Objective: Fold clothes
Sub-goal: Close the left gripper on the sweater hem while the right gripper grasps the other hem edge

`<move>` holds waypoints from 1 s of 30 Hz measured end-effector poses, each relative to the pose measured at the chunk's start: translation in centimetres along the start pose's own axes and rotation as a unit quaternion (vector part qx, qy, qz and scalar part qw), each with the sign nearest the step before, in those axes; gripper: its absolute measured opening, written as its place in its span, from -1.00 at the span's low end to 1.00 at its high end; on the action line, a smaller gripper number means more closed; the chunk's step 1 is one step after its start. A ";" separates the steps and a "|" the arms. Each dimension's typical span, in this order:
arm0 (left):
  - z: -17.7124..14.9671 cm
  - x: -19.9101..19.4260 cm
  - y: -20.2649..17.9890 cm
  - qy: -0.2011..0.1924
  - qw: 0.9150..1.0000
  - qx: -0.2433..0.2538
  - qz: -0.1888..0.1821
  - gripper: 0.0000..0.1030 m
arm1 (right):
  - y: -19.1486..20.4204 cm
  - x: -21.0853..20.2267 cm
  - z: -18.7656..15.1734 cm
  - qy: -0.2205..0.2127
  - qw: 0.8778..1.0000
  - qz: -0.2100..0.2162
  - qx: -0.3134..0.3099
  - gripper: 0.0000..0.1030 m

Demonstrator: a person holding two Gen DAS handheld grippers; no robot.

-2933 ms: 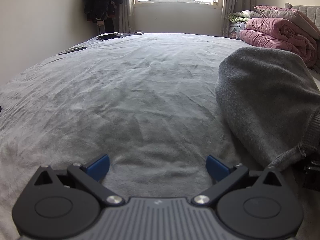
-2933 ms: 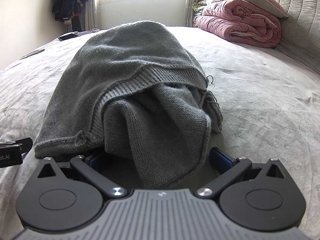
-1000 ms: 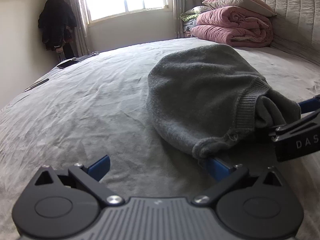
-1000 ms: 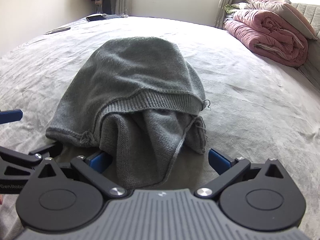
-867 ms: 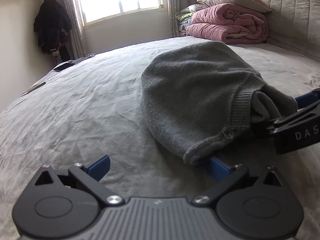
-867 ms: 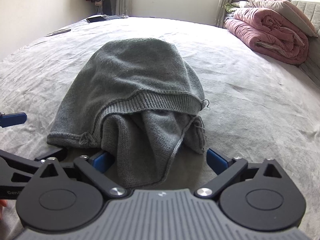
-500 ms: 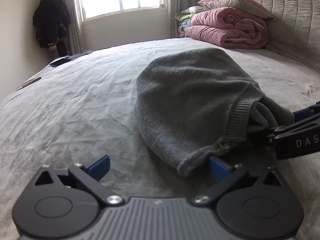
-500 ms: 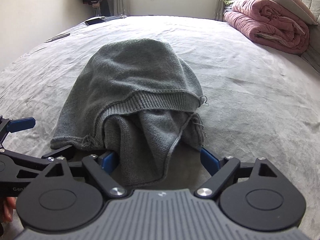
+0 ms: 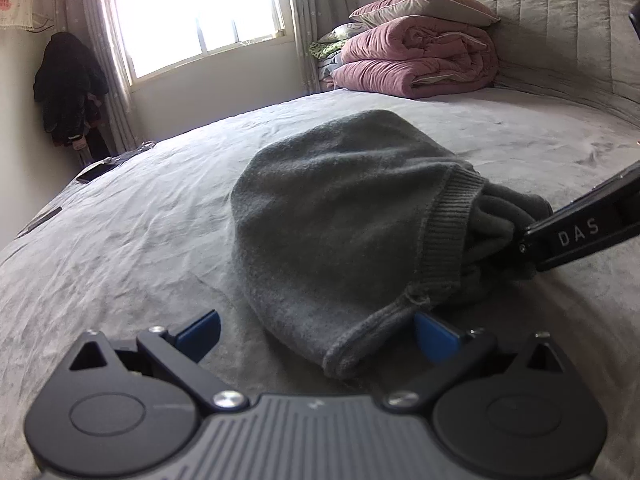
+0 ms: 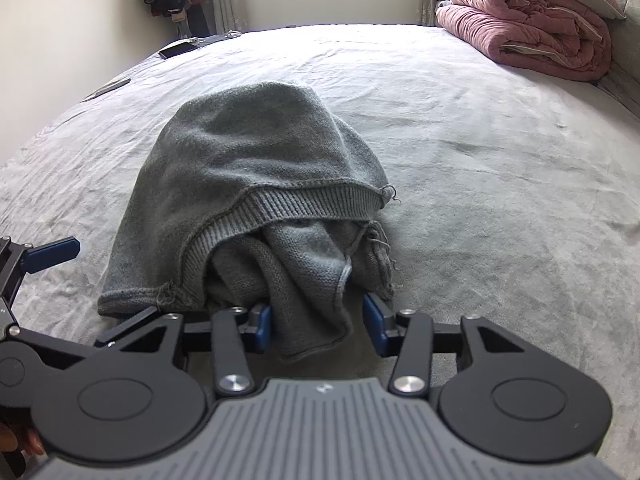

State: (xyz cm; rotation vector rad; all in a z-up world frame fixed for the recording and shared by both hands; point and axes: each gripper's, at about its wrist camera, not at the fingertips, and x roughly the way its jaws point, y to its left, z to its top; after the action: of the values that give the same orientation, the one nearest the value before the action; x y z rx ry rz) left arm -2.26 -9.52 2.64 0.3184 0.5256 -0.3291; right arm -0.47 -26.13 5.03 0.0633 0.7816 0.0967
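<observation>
A wide bed (image 10: 480,160) covered in a wrinkled grey sheet filled both views, with a padded grey headboard (image 9: 560,20) along its right side and a bright window (image 9: 192,12) at the far wall. A folded pink quilt (image 9: 416,64) with a pillow on top sat at the head of the bed, and dark coats (image 9: 66,88) hung in the far left corner. A dark phone (image 10: 178,50) lay near the far left edge of the bed. In the middle of the bed lay the grey knitted sweater (image 10: 248,168), bunched into a rounded heap with its ribbed hem (image 10: 312,202) turned toward us and loose folds spilling out beneath it. We held the right tool (image 10: 318,324) at the near end of the sweater, its blue pads (image 10: 374,318) having just been closing around a hanging fold of knit; the left pad touched the cloth while a gap showed at the right pad, so the fold sat between them not yet pinched. We held the left tool (image 9: 316,338) at the sweater's near left corner, its jaws spread wide, the rolled edge of the hem lying between them against the right pad (image 9: 434,338), with nothing gripped. A fingertip (image 10: 32,444) showed at the lower left edge of the right wrist view.
</observation>
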 end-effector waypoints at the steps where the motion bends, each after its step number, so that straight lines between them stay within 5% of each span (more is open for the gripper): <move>1: 0.0 0.0 -0.2 -0.001 1.000 0.006 0.000 0.99 | -0.1 -0.1 0.0 0.000 1.000 0.002 0.002 -0.19; 5: -0.1 0.0 -0.6 0.001 1.000 0.022 -0.009 0.99 | -0.5 -0.4 0.2 -0.001 1.000 0.014 0.013 -0.56; 13: -0.4 0.7 -2.2 0.002 0.996 0.093 0.005 0.99 | -1.4 -1.1 0.6 -0.010 1.000 0.015 0.025 -0.61; 17: 0.1 1.1 -1.4 0.003 0.997 0.081 0.013 0.97 | -1.4 -1.0 0.7 -0.010 1.000 0.003 0.020 -0.53; 20: 0.3 1.3 -1.1 0.006 0.997 0.078 0.014 0.83 | -2.0 -0.9 0.7 -0.009 1.000 -0.005 0.029 -0.45; 30: 0.9 1.5 -0.9 0.026 0.998 0.058 -0.020 -0.17 | -3.4 -0.9 0.8 -0.011 0.998 -0.027 0.052 -0.19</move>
State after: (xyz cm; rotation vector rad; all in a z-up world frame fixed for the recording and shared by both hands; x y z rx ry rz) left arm -0.98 -10.97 2.35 0.4295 0.5665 -0.3923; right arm -0.31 -29.66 5.93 0.1417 0.7652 0.0034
